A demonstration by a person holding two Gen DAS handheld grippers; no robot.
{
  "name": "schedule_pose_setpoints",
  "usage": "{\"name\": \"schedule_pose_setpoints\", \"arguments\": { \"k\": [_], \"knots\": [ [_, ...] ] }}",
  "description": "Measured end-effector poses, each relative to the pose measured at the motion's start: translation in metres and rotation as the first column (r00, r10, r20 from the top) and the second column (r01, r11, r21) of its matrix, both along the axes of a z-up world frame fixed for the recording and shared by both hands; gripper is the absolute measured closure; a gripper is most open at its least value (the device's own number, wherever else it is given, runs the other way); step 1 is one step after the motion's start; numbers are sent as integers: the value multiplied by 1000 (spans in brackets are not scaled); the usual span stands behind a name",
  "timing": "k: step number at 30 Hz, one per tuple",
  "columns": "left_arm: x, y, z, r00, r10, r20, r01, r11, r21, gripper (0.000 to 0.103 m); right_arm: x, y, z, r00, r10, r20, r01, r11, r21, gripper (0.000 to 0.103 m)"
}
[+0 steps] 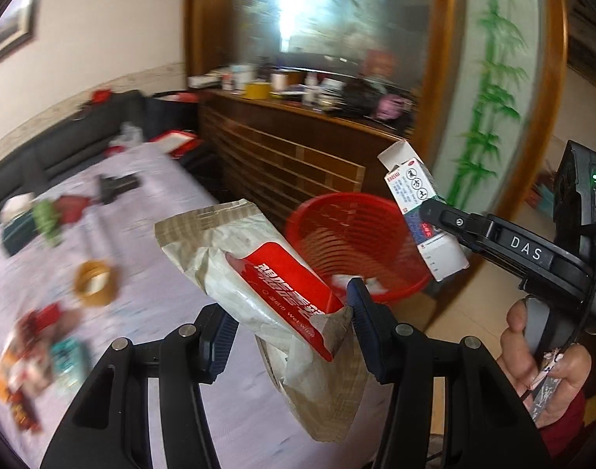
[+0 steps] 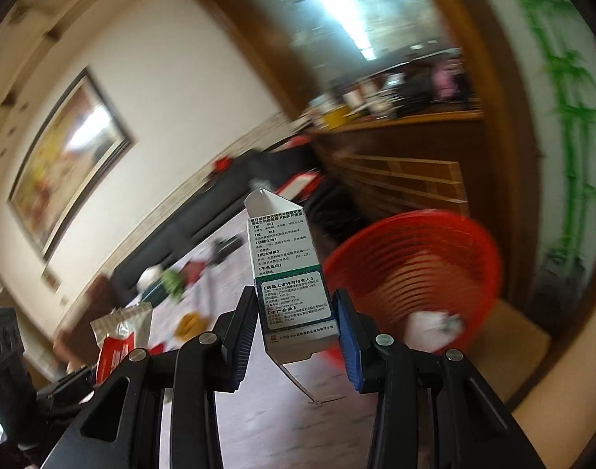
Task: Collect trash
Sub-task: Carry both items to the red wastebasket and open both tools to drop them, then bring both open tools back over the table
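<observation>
The table (image 1: pixel 149 203), under a lilac cloth, lies left of the red bin (image 1: pixel 356 242) and still carries blurred litter, among it a tape roll (image 1: pixel 94 281) well away from the bin. The left gripper (image 1: pixel 292 326) is partly closed on a wipes pack (image 1: pixel 266 289), its right pad pressed against the crumpled wrapper, the pack hanging just left of the bin's rim. The right gripper (image 2: pixel 298 324) pinches a small carton (image 2: pixel 290 273) upright between both pads, narrow, just left of the bin, which holds white scraps (image 2: pixel 430 326).
</observation>
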State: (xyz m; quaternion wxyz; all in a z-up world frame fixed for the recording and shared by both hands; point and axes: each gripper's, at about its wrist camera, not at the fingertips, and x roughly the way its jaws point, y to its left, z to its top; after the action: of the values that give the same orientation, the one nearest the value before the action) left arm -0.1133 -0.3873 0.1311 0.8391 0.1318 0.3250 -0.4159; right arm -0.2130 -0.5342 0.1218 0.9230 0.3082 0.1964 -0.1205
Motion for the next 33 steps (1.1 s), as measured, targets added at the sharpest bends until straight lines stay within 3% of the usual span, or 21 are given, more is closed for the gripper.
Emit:
{"name": "schedule_pose_setpoints", "arguments": {
  "k": [7,8,10,12,15,21,25,29,33],
  "knots": [
    [6,-87,-17,996,-86,-31,86,996,28,49,-21,-60,1,994,-111,-13,111,993,39,60],
    [10,-98,-21,995,-91,-30,92,995,30,47,-21,-66,0,993,-117,-16,118,992,46,60],
    [14,-108,-27,996,-87,-30,88,995,38,31,-18,-77,-3,992,-121,-23,122,991,55,59],
    [18,-110,-29,998,-59,-21,59,997,39,30,-7,-87,-7,993,-109,-42,111,992,61,59],
    [21,-98,-29,998,-49,-38,50,998,36,30,7,-99,-15,993,-104,-57,107,992,68,42],
    [14,-49,-27,1000,11,22,-12,999,47,27,-5,-90,-17,996,-85,-33,87,995,51,42],
    [11,-6,-32,998,68,9,-69,997,45,27,-5,-73,-20,999,-36,-28,38,998,55,40],
    [9,41,-42,991,134,-28,-133,990,46,27,10,-39,-23,997,50,-59,-48,998,41,38],
    [8,82,-46,980,201,-12,-200,978,58,27,32,2,-29,983,153,-96,-152,988,23,38]
  ]
}}
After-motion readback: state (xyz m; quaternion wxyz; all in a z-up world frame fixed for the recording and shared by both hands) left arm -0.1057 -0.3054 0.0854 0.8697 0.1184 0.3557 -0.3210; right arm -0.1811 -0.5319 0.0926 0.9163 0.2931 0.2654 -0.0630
